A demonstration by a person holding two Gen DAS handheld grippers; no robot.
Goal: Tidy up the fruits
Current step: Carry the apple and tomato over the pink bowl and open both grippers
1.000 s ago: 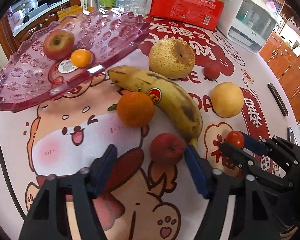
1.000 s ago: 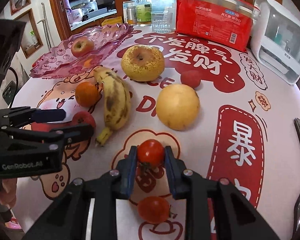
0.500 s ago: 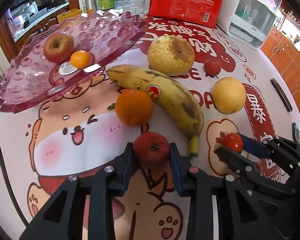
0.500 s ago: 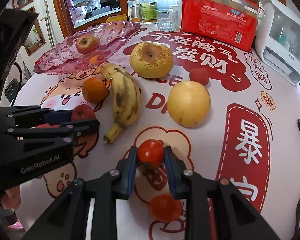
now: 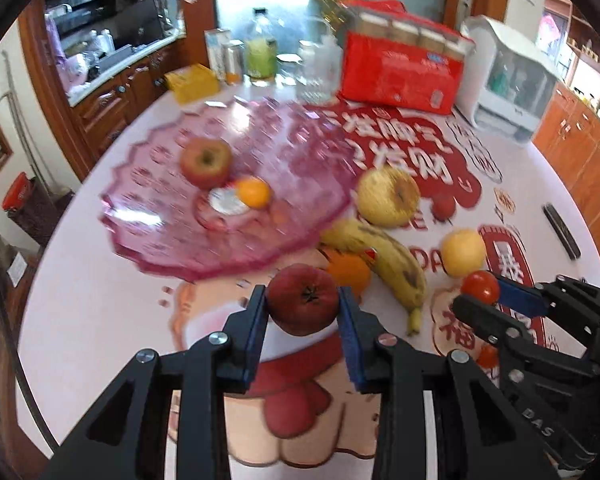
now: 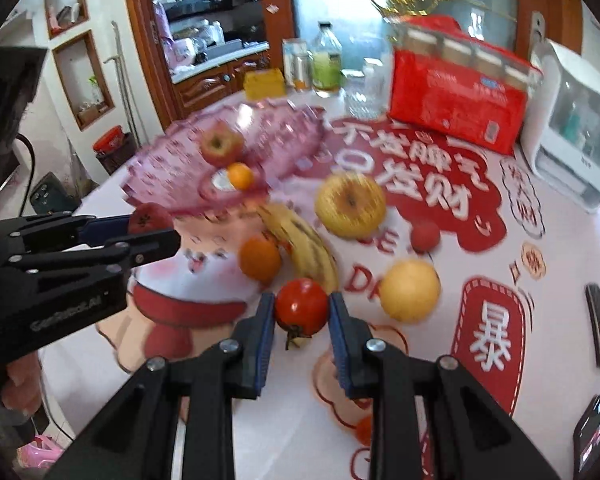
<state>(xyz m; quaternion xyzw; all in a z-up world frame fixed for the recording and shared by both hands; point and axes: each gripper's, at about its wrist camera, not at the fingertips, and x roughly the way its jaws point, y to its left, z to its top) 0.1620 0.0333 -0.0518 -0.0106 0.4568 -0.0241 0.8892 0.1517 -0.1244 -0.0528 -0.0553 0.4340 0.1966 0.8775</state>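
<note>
Between the blue pads of the left gripper (image 5: 303, 312) sits a dark red fruit (image 5: 303, 305), pinched on both sides and held clear of the tablecloth (image 5: 100, 312). From the right wrist view that same fruit (image 6: 150, 218) shows at the tip of the left gripper's fingers (image 6: 140, 236), in front of the near rim of the pink tray (image 6: 172, 160). The right gripper (image 6: 302, 314) is clamped tight on a tomato (image 6: 302, 307), its stem hanging down. The left view shows this tomato (image 5: 480, 287) too, at the end of the right gripper (image 5: 490, 300).

On the tray (image 5: 172, 216) lie an apple (image 5: 206, 163) and a small orange (image 5: 253, 193), just beside each other and near the middle. Left on the cloth are a banana (image 5: 384, 258), an orange (image 5: 348, 274) touching its side, a speckled pear (image 5: 388, 195), a smooth yellow fruit (image 5: 463, 253) and a small red fruit (image 5: 443, 206) between those two. Another small red fruit (image 6: 365, 429), perhaps a second tomato, peeks out beneath the right gripper's finger; blur makes it hard to say. Behind stand a red package (image 5: 400, 74), a bottle (image 5: 261, 50) and a white appliance (image 5: 508, 80).
</note>
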